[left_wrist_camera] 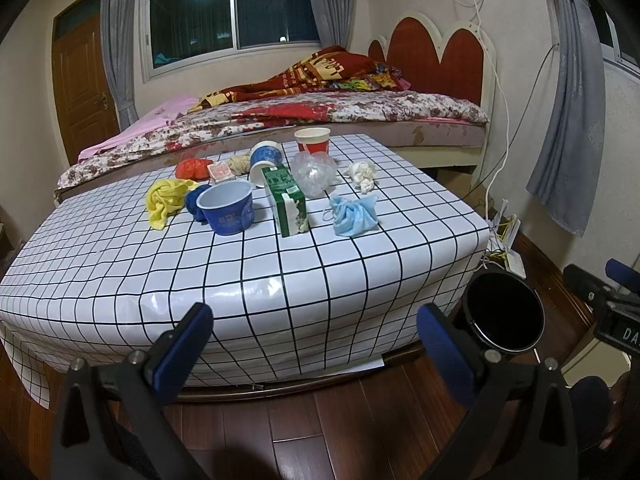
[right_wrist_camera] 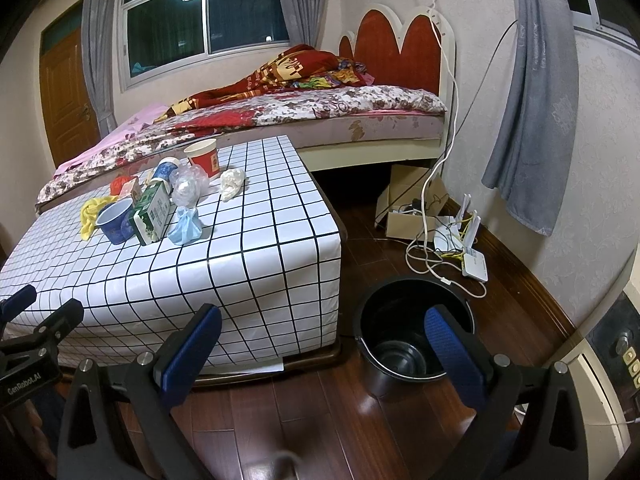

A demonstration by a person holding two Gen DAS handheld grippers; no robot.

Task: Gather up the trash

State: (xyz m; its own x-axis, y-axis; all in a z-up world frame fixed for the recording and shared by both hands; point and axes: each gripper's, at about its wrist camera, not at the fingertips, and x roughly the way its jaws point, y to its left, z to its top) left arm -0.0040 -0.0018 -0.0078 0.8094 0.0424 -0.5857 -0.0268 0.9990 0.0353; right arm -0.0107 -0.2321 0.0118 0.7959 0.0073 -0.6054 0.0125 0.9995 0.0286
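Note:
Trash lies on a low table with a white checked cover (left_wrist_camera: 360,272) (right_wrist_camera: 272,240): a green milk carton (left_wrist_camera: 286,200) (right_wrist_camera: 154,212), a blue bowl (left_wrist_camera: 228,208) (right_wrist_camera: 116,220), a crumpled blue face mask (left_wrist_camera: 354,214) (right_wrist_camera: 186,228), a white tissue wad (left_wrist_camera: 362,174) (right_wrist_camera: 232,182), clear crumpled plastic (left_wrist_camera: 314,172) (right_wrist_camera: 188,188), a red paper cup (left_wrist_camera: 313,142) (right_wrist_camera: 204,158), a tipped blue cup (left_wrist_camera: 266,158) and a yellow cloth (left_wrist_camera: 166,198). A black bucket (left_wrist_camera: 504,314) (right_wrist_camera: 414,332) stands on the floor right of the table. My left gripper (left_wrist_camera: 314,354) and right gripper (right_wrist_camera: 324,354) are open and empty, short of the table's front edge.
A bed with floral bedding (left_wrist_camera: 320,114) (right_wrist_camera: 300,108) stands behind the table. Cables, a router and a cardboard box (right_wrist_camera: 448,232) lie on the wooden floor by the right wall. Grey curtain (right_wrist_camera: 532,112) hangs at the right. A wooden door (left_wrist_camera: 80,84) is at the far left.

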